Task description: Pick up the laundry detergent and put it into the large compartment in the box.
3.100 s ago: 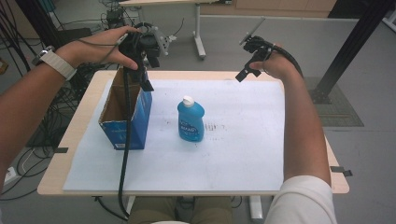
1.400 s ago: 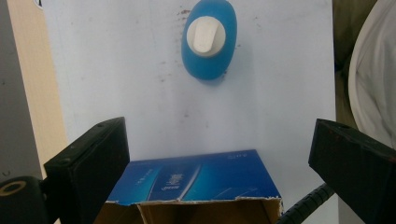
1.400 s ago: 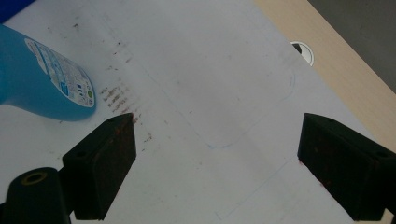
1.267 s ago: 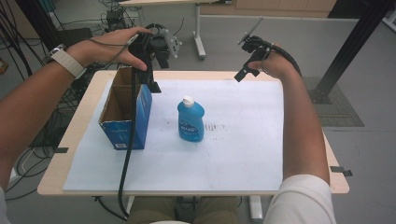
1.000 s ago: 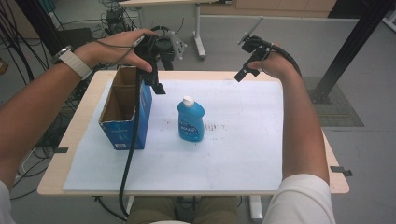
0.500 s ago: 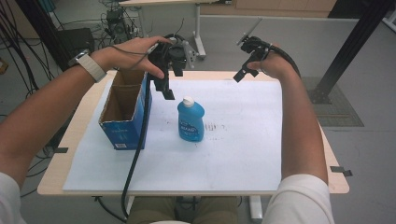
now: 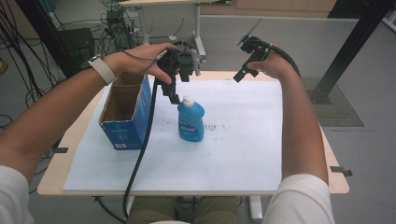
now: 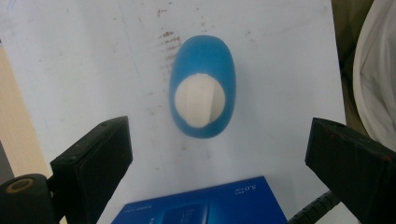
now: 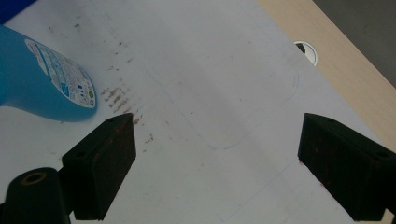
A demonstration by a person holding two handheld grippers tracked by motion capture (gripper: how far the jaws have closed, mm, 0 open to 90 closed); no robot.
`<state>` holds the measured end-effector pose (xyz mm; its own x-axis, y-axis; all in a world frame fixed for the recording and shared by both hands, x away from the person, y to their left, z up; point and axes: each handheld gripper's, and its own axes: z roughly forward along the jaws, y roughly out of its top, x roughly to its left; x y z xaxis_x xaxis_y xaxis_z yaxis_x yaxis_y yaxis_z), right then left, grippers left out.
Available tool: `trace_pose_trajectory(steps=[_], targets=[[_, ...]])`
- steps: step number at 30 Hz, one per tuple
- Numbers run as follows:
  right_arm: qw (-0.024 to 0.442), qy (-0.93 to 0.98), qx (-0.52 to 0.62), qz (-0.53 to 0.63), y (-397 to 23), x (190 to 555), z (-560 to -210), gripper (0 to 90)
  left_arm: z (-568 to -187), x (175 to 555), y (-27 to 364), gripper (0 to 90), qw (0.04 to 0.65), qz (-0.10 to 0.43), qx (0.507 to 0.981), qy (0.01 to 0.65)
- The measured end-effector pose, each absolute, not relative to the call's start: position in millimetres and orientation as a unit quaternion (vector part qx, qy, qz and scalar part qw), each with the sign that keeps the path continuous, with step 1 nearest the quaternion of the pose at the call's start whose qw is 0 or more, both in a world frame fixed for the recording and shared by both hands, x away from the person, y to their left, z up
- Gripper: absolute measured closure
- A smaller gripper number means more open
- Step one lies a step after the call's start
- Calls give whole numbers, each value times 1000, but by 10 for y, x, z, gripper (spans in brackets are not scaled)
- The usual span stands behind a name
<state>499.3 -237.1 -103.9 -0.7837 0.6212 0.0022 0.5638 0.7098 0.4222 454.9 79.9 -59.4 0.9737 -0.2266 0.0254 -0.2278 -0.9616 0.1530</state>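
Observation:
A blue bottle (image 7: pixel 190 123) with a white cap stands upright near the middle of the white sheet (image 7: pixel 238 140). My left gripper (image 7: pixel 171 92) hangs just above and behind the cap, pointing down, open. In the left gripper view the bottle (image 8: pixel 208 60) is seen from above, ahead of the wide-apart jaws of the left gripper (image 8: pixel 219 158), untouched. My right gripper (image 7: pixel 243 65) hovers over the table's far edge, open and empty. The right gripper view has the bottle (image 9: pixel 42 79) at the upper left, beyond the right gripper (image 9: pixel 217 163).
An open blue cardboard box (image 7: pixel 123 114) stands left of the bottle; its near edge (image 8: pixel 201 207) shows below my left jaws. The left gripper's cable (image 7: pixel 140 149) trails over the sheet. The wooden table edge has a cable hole (image 9: pixel 306 46).
My left gripper has moved right from above the box to just above the bottle's cap. The right gripper has stayed nearly still. The bottle and the box have not moved.

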Motion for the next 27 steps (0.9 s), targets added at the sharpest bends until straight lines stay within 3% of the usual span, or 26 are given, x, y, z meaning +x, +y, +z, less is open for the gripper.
trace_pose_trajectory(steps=[27], targets=[[67, 920, 327, 206, -2404, 4962, -1048, 115, -751, 4610, 649, 77, 78, 5, 987, -140]])
